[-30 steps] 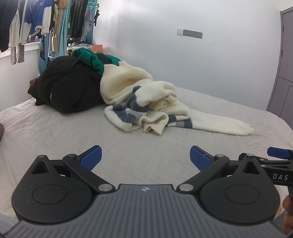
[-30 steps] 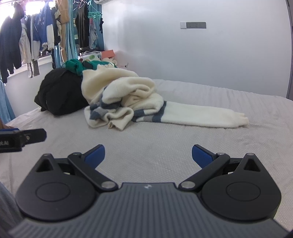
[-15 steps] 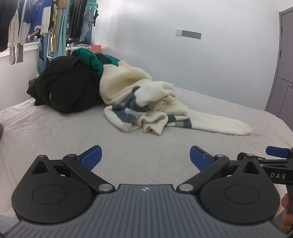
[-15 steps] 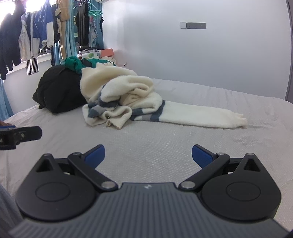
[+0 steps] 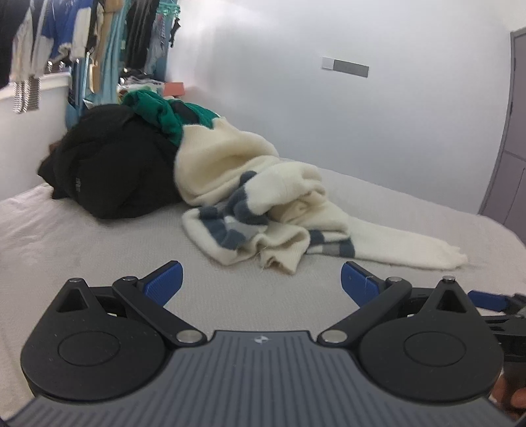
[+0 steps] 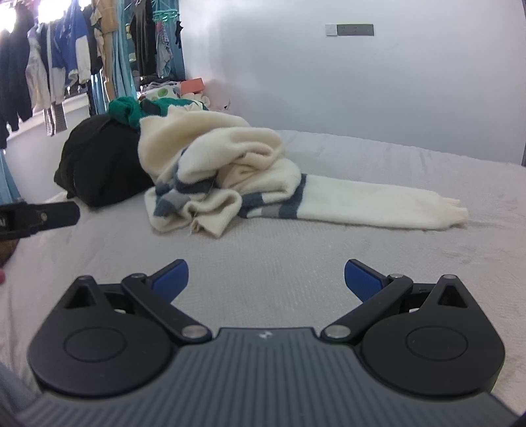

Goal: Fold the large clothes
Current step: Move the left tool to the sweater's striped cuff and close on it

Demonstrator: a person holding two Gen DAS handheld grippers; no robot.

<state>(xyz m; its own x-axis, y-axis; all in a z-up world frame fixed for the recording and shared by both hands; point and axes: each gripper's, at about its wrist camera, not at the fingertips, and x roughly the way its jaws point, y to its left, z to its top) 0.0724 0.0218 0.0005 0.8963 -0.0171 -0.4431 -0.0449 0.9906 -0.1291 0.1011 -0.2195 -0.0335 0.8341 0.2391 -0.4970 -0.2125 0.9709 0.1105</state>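
Note:
A crumpled cream sweater (image 5: 256, 197) (image 6: 230, 170) with blue-grey stripes lies in a heap on the grey bed (image 5: 82, 239) (image 6: 328, 256), one sleeve (image 6: 378, 205) stretched out to the right. Behind it sit a black garment (image 5: 111, 170) (image 6: 102, 164) and a green one (image 5: 157, 111) (image 6: 126, 111). My left gripper (image 5: 261, 279) is open, a short way in front of the sweater's hem, nothing between its blue pads. My right gripper (image 6: 266, 276) is open too, further back from the sweater. The left gripper's fingertip (image 6: 52, 215) shows at the left edge of the right wrist view.
Clothes hang on a rail (image 5: 82, 42) (image 6: 65, 65) along the left wall above a sill. A white wall with a switch plate (image 5: 345, 65) (image 6: 348, 29) backs the bed. A grey wardrobe door (image 5: 509, 131) stands at the right. Bare bed cover lies between the grippers and the sweater.
Both grippers have moved forward toward the sweater pile, which looks larger and closer now. Their jaws stay wide apart.

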